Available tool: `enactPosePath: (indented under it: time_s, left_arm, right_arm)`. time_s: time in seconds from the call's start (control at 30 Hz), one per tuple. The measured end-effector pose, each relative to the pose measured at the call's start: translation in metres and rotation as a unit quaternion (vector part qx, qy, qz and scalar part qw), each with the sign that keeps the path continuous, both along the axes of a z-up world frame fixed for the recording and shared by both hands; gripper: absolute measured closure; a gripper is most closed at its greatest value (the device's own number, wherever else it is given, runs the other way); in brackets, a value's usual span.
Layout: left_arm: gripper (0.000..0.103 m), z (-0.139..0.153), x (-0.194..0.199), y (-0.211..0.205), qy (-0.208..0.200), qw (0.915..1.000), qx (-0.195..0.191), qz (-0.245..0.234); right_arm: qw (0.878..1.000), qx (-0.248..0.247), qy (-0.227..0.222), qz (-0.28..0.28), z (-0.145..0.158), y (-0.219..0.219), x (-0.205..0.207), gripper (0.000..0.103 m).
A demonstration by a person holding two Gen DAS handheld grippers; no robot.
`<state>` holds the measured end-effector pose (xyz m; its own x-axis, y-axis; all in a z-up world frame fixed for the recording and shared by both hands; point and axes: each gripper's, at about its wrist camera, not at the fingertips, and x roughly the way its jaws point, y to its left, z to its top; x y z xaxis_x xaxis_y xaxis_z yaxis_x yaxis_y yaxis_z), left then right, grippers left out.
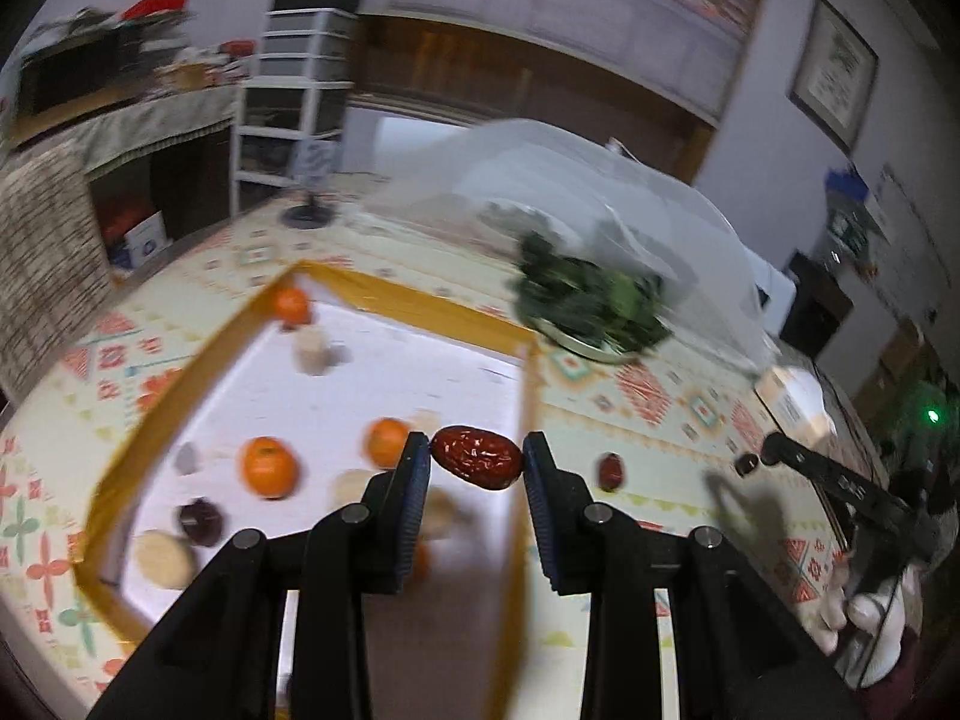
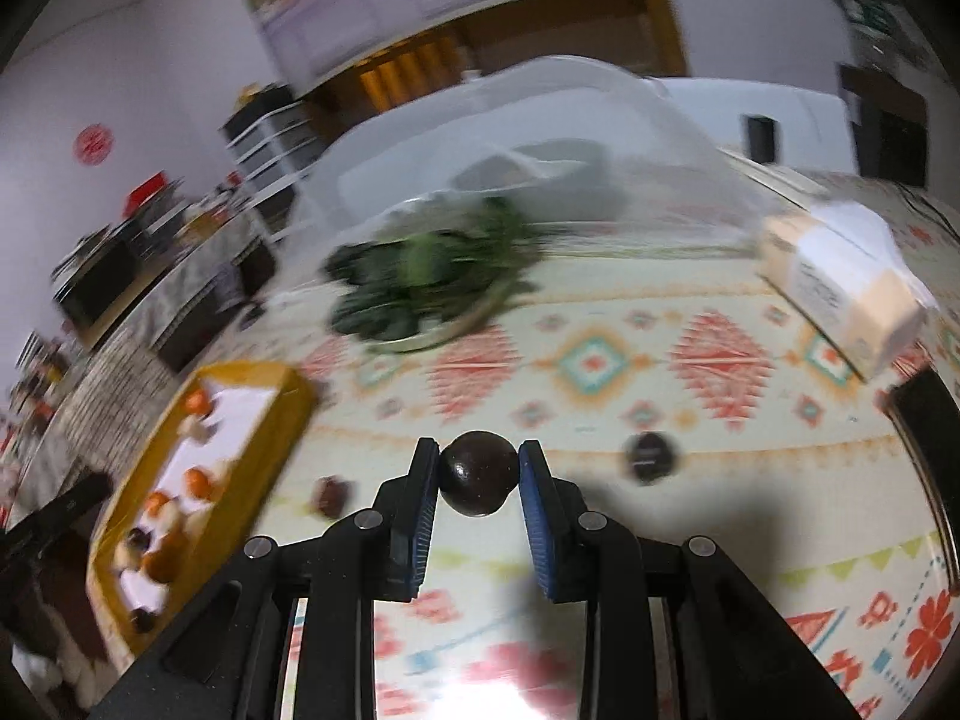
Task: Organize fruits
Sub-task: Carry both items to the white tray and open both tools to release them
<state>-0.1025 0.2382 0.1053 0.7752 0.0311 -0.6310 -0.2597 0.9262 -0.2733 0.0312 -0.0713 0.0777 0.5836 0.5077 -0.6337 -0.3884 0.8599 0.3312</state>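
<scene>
In the left wrist view my left gripper (image 1: 477, 449) is shut on a wrinkled red date (image 1: 480, 467), held above the right rim of a yellow-edged tray (image 1: 420, 300). The tray holds small oranges (image 1: 269, 467), dark round fruits (image 1: 201, 521) and pale round pieces (image 1: 162, 558). A second red date (image 1: 611, 472) lies on the cloth beside the tray. In the right wrist view my right gripper (image 2: 478, 462) is shut on a dark round fruit (image 2: 478, 483) above the patterned cloth. Another dark fruit (image 2: 651, 457) and a red date (image 2: 330, 495) lie on the cloth.
A plate of green leaves (image 2: 420, 276) sits under a clear dome cover (image 2: 540, 120) at the back of the table. A pale box (image 2: 840, 282) lies at the right. The tray (image 2: 288, 396) is at the left, and a gloved hand (image 1: 864, 618) holds the right gripper.
</scene>
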Motion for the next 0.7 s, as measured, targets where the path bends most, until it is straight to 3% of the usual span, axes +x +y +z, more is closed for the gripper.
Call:
enactPosePath:
  time_s: [0.17, 0.37, 0.7]
  left_arm:
    - [0.072, -0.014, -0.019, 0.047, 0.002, 0.9985, -0.035, 0.041]
    - [0.072, -0.036, -0.03, 0.08, 0.017, 0.9964, -0.06, 0.058]
    - [0.072, -0.05, -0.035, 0.105, 0.027, 0.9951, -0.066, 0.07]
  right_arm:
    - [0.997, -0.002, 0.004, 0.071, 0.014, 0.067, -0.024, 0.074]
    - [0.991, -0.006, 0.033, 0.133, 0.002, 0.14, -0.039, 0.073]
    - [0.983, -0.047, 0.055, 0.167, -0.022, 0.218, -0.037, 0.073]
